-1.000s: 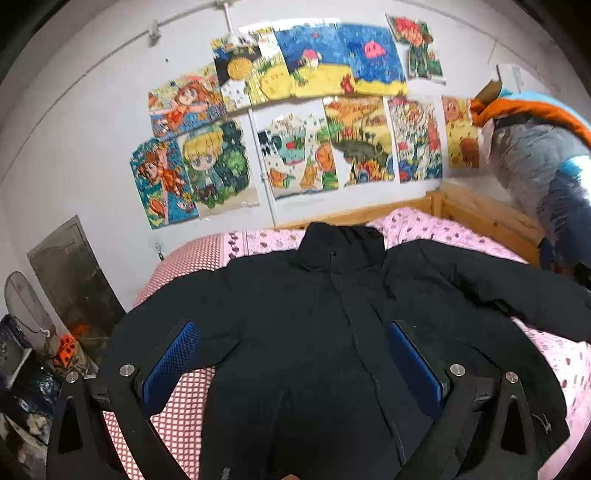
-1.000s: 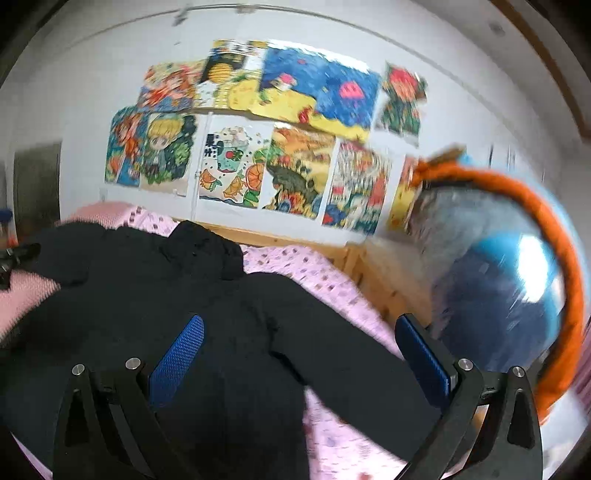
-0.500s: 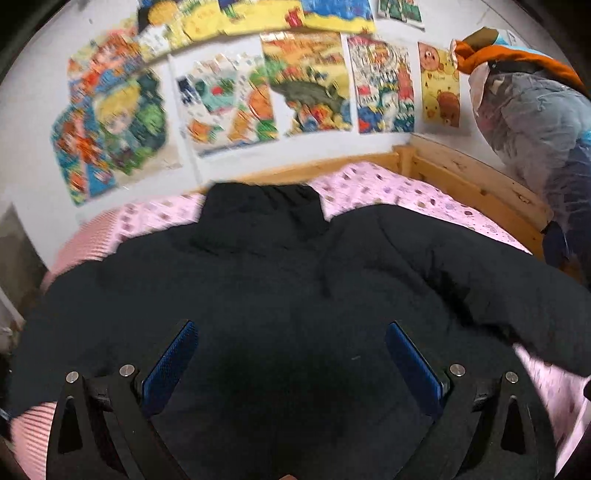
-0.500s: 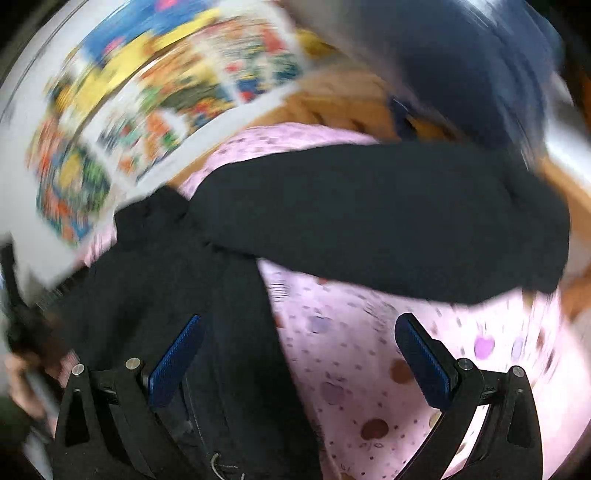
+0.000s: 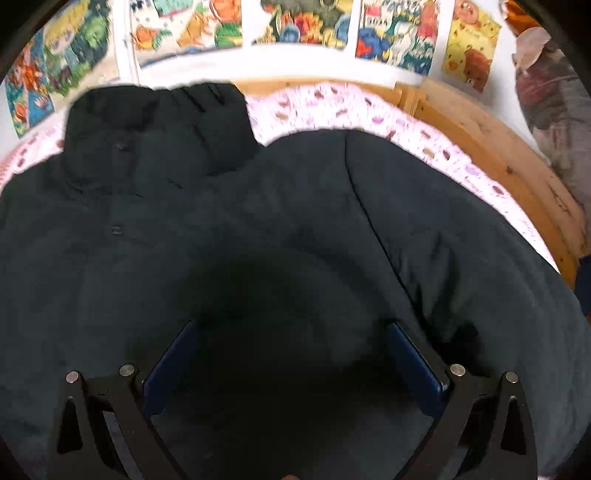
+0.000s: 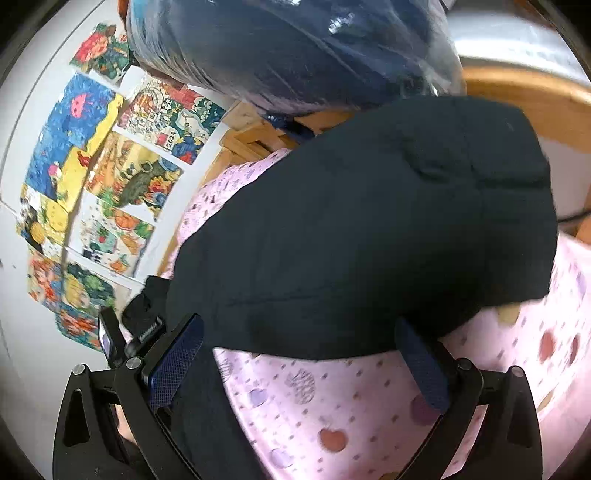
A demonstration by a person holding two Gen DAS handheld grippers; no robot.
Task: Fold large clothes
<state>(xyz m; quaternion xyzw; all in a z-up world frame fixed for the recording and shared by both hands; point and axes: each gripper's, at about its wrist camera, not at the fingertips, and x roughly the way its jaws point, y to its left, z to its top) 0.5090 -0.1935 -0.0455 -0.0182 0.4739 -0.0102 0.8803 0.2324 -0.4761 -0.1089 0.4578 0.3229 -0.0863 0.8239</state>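
Note:
A large black padded jacket (image 5: 229, 221) lies spread front-up on a bed with a pink dotted sheet (image 5: 332, 107), its collar toward the wall. My left gripper (image 5: 291, 332) is open, low over the jacket's chest near the right shoulder seam, fingers either side of the cloth. In the right wrist view the jacket's right sleeve (image 6: 369, 221) stretches out across the sheet (image 6: 332, 406). My right gripper (image 6: 299, 332) is open, with the sleeve's lower edge between its blue pads and nothing clamped. The other gripper's body (image 6: 122, 332) shows at the left.
A wooden bed frame (image 5: 517, 173) runs along the right side. Colourful drawings (image 5: 295, 22) cover the white wall behind the bed. A bulky blue bundle in clear plastic (image 6: 295, 44) stands past the bed's corner, close above the sleeve.
Both grippers have dropped down and closer to the jacket. The left one moved in over the chest; the right one swung round and down to the outstretched sleeve. Both stay open.

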